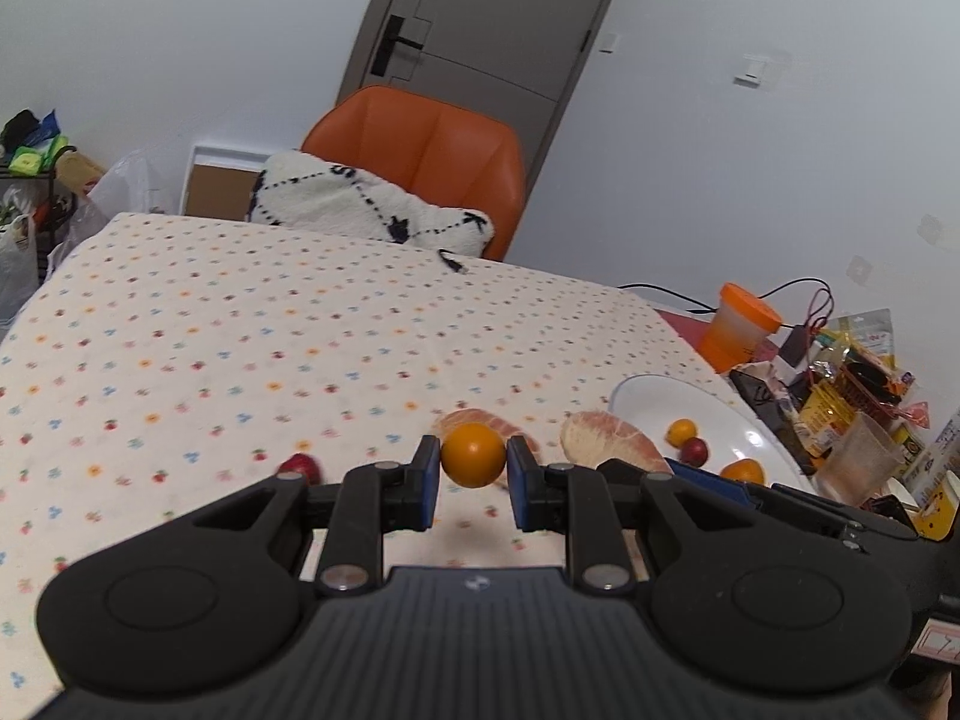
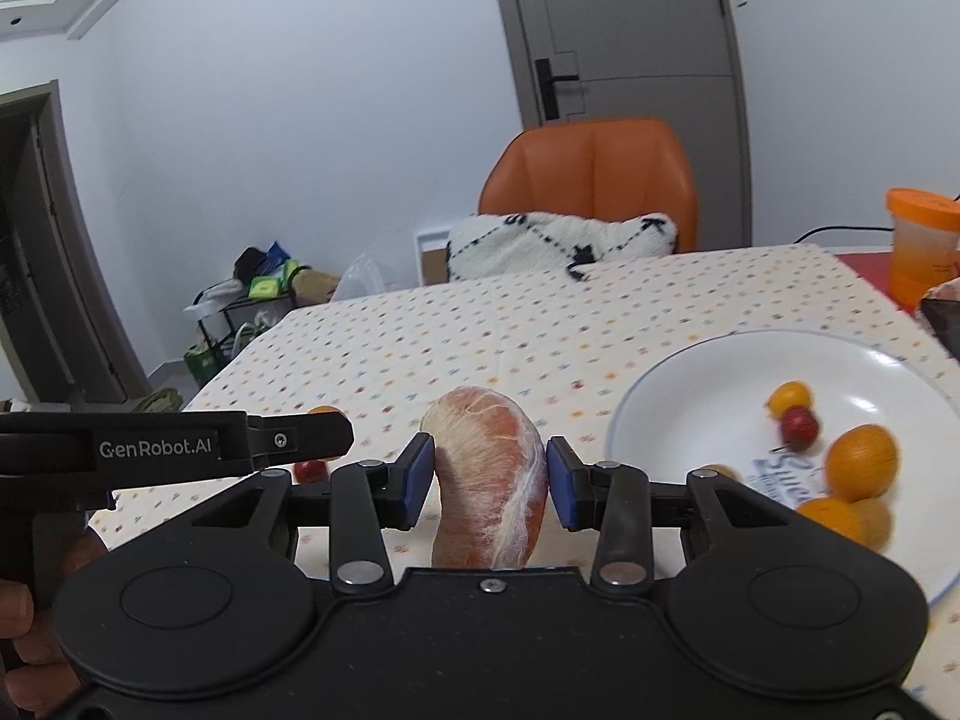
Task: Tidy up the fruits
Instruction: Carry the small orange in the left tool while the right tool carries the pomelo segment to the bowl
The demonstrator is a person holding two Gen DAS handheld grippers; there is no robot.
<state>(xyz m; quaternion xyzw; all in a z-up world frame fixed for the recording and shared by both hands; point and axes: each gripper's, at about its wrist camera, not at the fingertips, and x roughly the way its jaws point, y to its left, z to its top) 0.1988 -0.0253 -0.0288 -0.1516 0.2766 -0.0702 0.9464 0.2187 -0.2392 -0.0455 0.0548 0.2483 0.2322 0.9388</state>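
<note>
- Broadly, the surface under the dotted cream cloth [image 2: 480, 336] lies bare toward its far edge, so there is room to swing.
- Carry both fruits right to the round white plate [image 2: 678, 396], clearing its rim.
- Right tongs [image 2: 487, 483] clamp the peeled pink pomelo wedge [image 2: 489, 480]; squeeze gently.
- Left tongs [image 1: 473, 483] pinch the small round orange [image 1: 473, 455].

"GenRobot.AI" in white on black body of left claw [image 2: 327, 438]; plate [image 2: 678, 396] print unreadable.
</note>
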